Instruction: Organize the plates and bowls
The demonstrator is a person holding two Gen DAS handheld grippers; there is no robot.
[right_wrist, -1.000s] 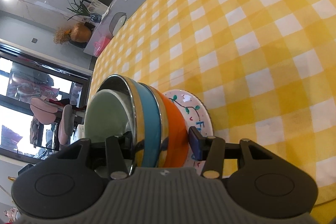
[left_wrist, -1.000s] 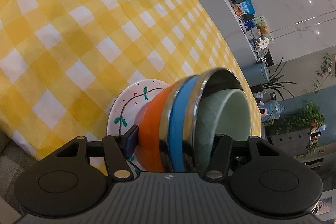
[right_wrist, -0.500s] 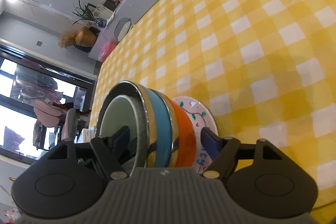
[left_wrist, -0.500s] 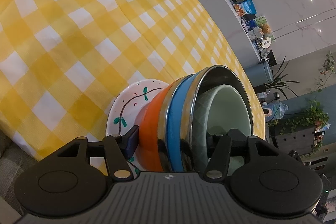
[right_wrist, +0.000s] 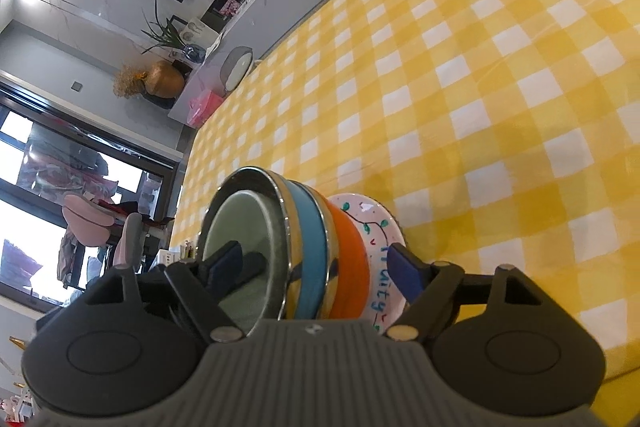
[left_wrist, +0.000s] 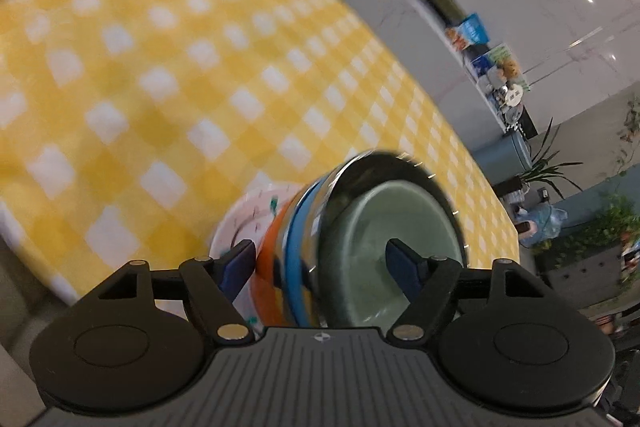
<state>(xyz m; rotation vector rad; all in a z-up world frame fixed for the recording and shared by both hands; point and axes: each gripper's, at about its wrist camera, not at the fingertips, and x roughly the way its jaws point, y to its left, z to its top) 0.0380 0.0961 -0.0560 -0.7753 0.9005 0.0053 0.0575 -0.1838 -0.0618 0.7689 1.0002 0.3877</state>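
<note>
- We are seeing the nested bowls (pale green inside steel, then blue, then orange) sitting on a painted plate at the near edge of the yellow checked tablecloth.
- The left gripper is standing wide, its jaws having just been opening; its fingers are straddling the stack without pressing it.
- The right gripper is likewise spread, jaws just widened, pads clear of the bowls.

Nested bowls, pale green inside steel, blue and orange, stand on the painted white plate near the table edge.
</note>
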